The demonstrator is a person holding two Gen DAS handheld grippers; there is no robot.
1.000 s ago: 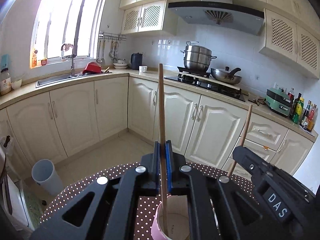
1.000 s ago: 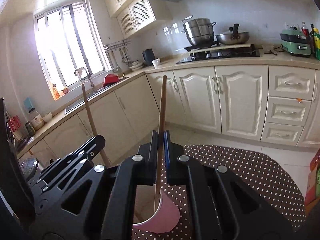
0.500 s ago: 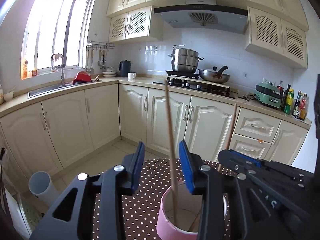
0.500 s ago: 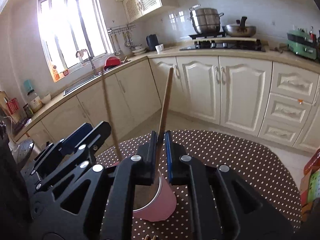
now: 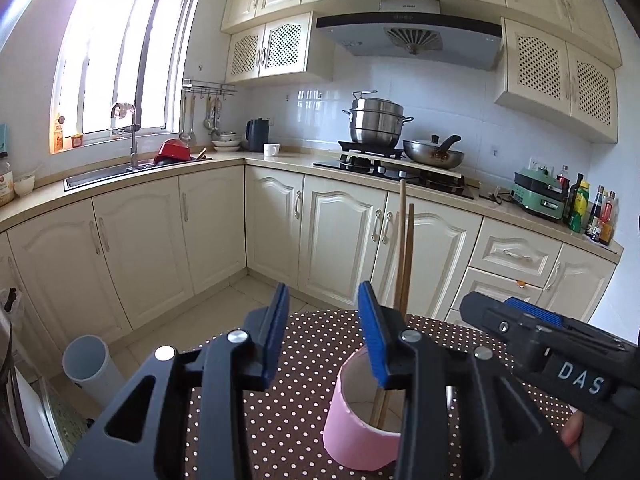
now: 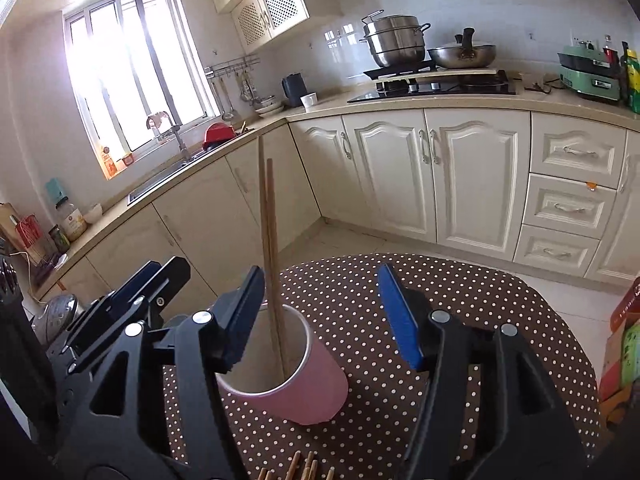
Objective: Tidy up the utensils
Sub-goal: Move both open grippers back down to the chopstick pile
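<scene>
A pink cup (image 5: 352, 436) stands on the brown polka-dot table (image 5: 312, 344); it also shows in the right wrist view (image 6: 316, 384). Two wooden chopsticks (image 5: 404, 248) stand upright in it, close together, also seen in the right wrist view (image 6: 270, 248). My left gripper (image 5: 322, 332) is open and empty, just left of the cup. My right gripper (image 6: 322, 316) is open and empty above the cup; it also shows in the left wrist view (image 5: 532, 320). More chopstick tips (image 6: 300, 470) lie at the near table edge.
The polka-dot table's far edge (image 6: 440, 258) drops to the tiled floor. Cream kitchen cabinets (image 5: 344, 240) line the back. A white bin (image 5: 90, 364) stands on the floor at left. Colourful boxes (image 6: 624, 344) sit at the table's right.
Both grippers have opened and let go of their chopsticks, which now stand together in the pink cup. Both grippers have drawn back a little from the cup.
</scene>
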